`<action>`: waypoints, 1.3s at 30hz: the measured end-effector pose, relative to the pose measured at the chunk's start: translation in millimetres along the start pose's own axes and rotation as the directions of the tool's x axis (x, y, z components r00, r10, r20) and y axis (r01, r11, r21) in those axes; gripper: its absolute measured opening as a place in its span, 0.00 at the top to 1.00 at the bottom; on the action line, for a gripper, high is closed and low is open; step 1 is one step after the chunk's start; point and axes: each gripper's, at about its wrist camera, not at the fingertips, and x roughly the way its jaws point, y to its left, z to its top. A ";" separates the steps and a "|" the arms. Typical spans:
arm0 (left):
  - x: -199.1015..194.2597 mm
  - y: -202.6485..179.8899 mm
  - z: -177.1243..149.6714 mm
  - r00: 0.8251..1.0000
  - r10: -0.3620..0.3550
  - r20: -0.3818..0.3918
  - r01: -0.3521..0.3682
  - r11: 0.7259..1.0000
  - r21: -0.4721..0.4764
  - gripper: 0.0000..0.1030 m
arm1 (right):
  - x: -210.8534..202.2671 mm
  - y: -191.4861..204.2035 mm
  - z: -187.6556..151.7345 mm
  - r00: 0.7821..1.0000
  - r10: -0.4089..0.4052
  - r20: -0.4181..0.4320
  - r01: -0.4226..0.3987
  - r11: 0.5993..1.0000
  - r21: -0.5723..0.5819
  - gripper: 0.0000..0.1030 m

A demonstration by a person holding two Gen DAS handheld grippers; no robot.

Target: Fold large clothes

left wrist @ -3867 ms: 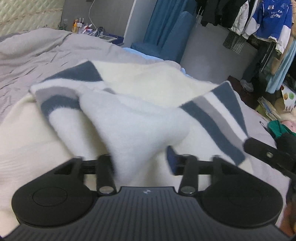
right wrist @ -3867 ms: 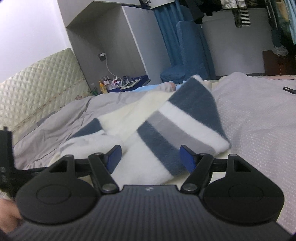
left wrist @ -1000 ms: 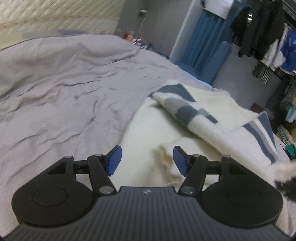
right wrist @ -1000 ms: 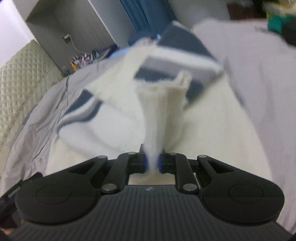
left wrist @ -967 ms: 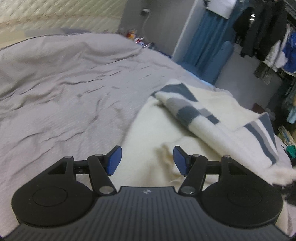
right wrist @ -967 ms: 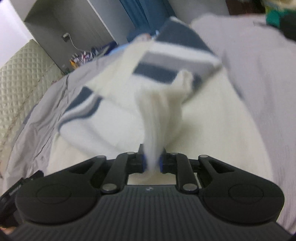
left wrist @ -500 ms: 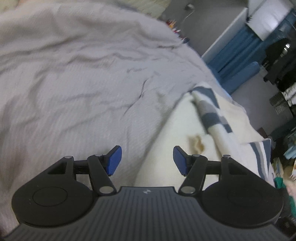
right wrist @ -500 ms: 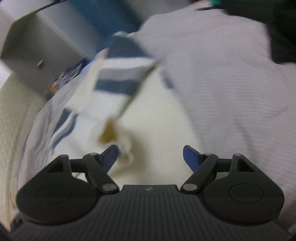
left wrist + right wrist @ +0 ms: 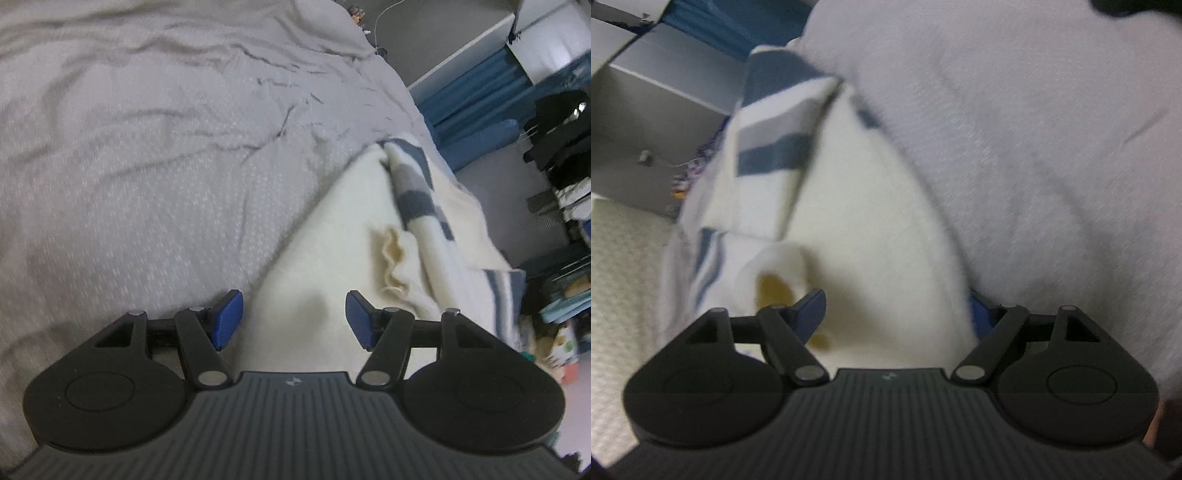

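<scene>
- My left claw (image 9: 291, 319) stands open and empty over the cream fleece garment with blue-grey striped cuffs (image 9: 332, 266) on the grey bed cover (image 9: 147, 166).
- My right claw (image 9: 895, 314) gapes too, gripping nothing.
- Sleeves lie folded in; body folds remain, I judge.

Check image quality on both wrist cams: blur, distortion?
Left wrist view: mostly sharp on the left gripper and grey bedspread, fisheye bending at the edges, slight smear on the cream sweater. Right wrist view: heavy motion blur over sweater and bedding; only the right gripper body stays crisp.
</scene>
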 end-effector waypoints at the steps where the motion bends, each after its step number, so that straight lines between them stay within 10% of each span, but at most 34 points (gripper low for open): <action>1: -0.6 2.2 -2.1 1.000 -0.018 -0.010 0.018 1.000 -0.023 0.35 | -1.3 2.6 -2.2 0.999 0.032 -0.009 -0.032 0.999 -0.002 0.21; 6: -5.2 1.3 -13.5 0.999 -0.035 -0.029 0.034 0.998 -0.046 0.33 | -5.2 14.4 -14.7 0.990 0.126 -0.068 -0.129 0.990 -0.048 0.21; 17: -5.1 -10.4 -35.5 0.992 0.018 -0.125 -0.014 0.999 0.032 0.33 | 15.8 33.4 -71.8 0.960 -0.002 -0.279 -0.069 0.968 -0.243 0.22; 20: -3.6 -15.1 -40.4 0.988 0.030 -0.149 -0.021 0.998 0.061 0.38 | 11.7 35.2 -69.5 0.973 -0.021 -0.232 -0.038 0.967 -0.251 0.46; 23: -4.6 -18.7 -43.1 0.988 0.041 -0.151 -0.029 0.997 0.077 0.64 | 7.3 29.9 -61.4 0.978 -0.024 -0.207 -0.019 0.979 -0.203 0.76; 28: -22.4 -17.2 -42.5 0.993 -0.075 -0.089 0.079 0.996 0.033 0.83 | -20.6 30.4 -55.6 0.985 0.100 -0.137 -0.125 0.974 -0.187 0.82; 39: -79.1 -15.7 -28.1 0.944 -0.329 0.031 0.331 0.941 -0.079 0.88 | -72.0 26.9 -30.7 0.931 0.355 -0.084 -0.364 0.917 -0.162 0.86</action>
